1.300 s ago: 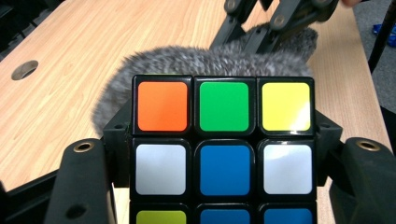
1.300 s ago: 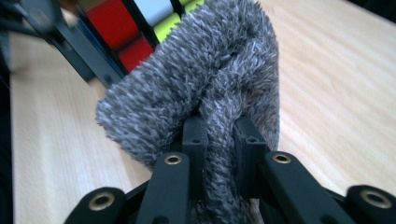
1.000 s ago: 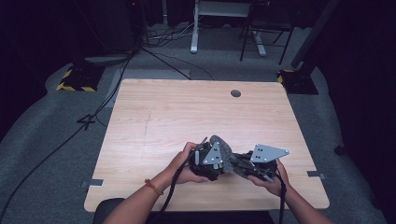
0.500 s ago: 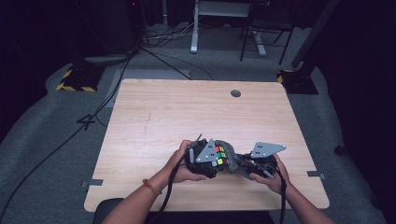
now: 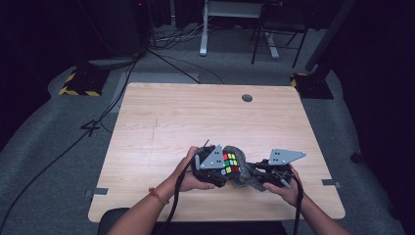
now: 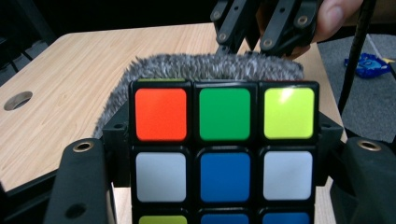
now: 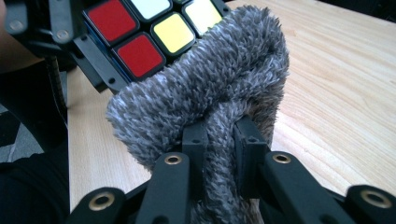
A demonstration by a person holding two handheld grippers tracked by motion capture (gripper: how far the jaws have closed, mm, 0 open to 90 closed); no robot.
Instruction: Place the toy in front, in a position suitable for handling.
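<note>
Currently left tongs (image 6: 224, 186) clamped on puzzle cube (image 6: 224, 154); right tongs (image 7: 219, 140) pinched on a fold of grey fuzzy cloth (image 7: 205, 88). Cloth touches the cube, both held just above the bench (image 5: 195, 117), near its front edge.

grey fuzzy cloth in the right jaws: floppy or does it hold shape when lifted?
Likely floppy: the grey cloth bunches and folds where the right gripper pinches it. Probably light and grippy, given its shaggy pile. It drapes against the cube, so it should sag.
</note>
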